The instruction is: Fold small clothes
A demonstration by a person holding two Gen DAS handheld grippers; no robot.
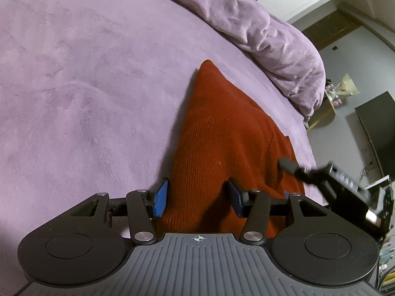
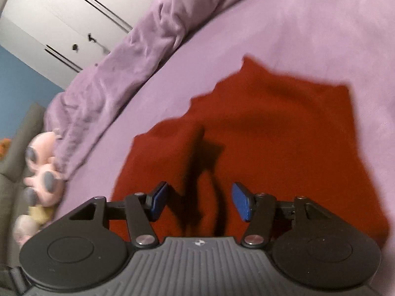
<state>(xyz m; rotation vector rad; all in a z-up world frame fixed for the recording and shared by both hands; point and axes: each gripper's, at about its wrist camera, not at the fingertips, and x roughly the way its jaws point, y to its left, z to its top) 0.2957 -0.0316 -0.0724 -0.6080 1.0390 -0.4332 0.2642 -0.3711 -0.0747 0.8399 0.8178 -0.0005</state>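
Rust-red knit garment lies flat on a lilac plush bedspread, folded into a rough wedge with its point toward the far side of the bed. Ribbed texture is clear in the left wrist view; a folded-over layer shows as a seam line on its right part.

Left gripper sits low over the near edge of the garment, jaws partly apart, blue pads on either side of a raised bit of the knit. Left pad is at the cloth edge, right pad over the cloth. Cannot tell if the pads actually press the fabric; it looks like a loose straddle, not a pinch.

Right gripper hangs over the same red garment, jaws apart, nothing between the blue pads, only its own shadow on the cloth. Right wrist view is motion-blurred, and the garment edges are smeared. From the left wrist view, the right gripper's dark fingertip appears over the garment's right side.

Bunched lilac blanket runs along the far edge of the bed. Pink plush toy sits off the bed's left side in the right wrist view, blurred. White wardrobe doors stand behind.
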